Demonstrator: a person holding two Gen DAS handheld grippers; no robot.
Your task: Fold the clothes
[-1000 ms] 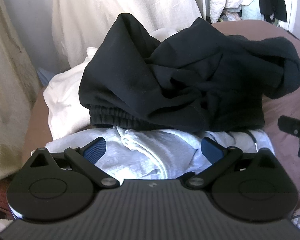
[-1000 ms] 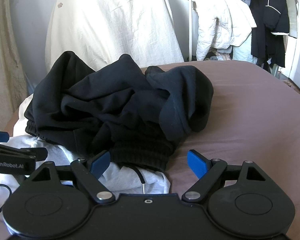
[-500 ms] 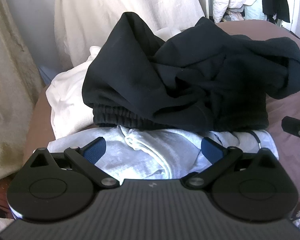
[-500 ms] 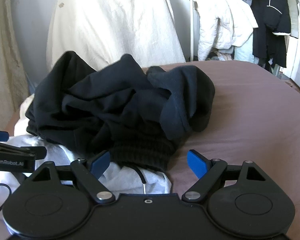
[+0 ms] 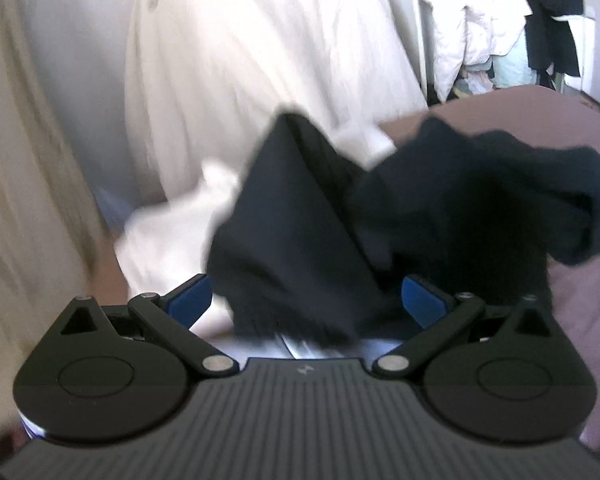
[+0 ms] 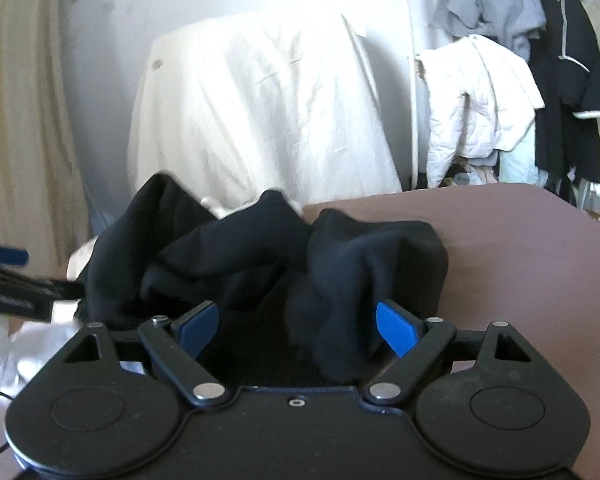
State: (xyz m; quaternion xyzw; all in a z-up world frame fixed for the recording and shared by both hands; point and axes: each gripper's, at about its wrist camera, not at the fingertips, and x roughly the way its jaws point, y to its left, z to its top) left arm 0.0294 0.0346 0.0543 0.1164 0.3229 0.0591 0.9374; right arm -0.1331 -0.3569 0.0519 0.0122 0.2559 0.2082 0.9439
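A crumpled black sweatshirt [image 5: 440, 216] lies in a heap on the brown bed [image 5: 580, 300]. My left gripper [image 5: 306, 300] is open, and the sweatshirt's ribbed hem sits in the wide gap between its blue pads [image 5: 190, 300]. The left wrist view is blurred. A strip of the grey garment [image 5: 300, 346] shows just under the hem. My right gripper [image 6: 296, 328] is open too, pushed up against the black sweatshirt [image 6: 340, 264], whose folds fill the space between its fingers. The left gripper [image 6: 12, 292] shows at the left edge of the right wrist view.
A white garment [image 5: 168, 236] lies to the left of the black heap. Behind the bed stands something draped in a white sheet [image 6: 260, 120]. Clothes hang on a rack [image 6: 540, 80] at the back right. A beige curtain [image 6: 20, 120] hangs at the left. Bare brown bed [image 6: 520, 280] spreads to the right.
Both grippers have moved forward and low into the black sweatshirt, so its folds now sit between their open fingers. The grey garment is mostly hidden. The left view has blurred.
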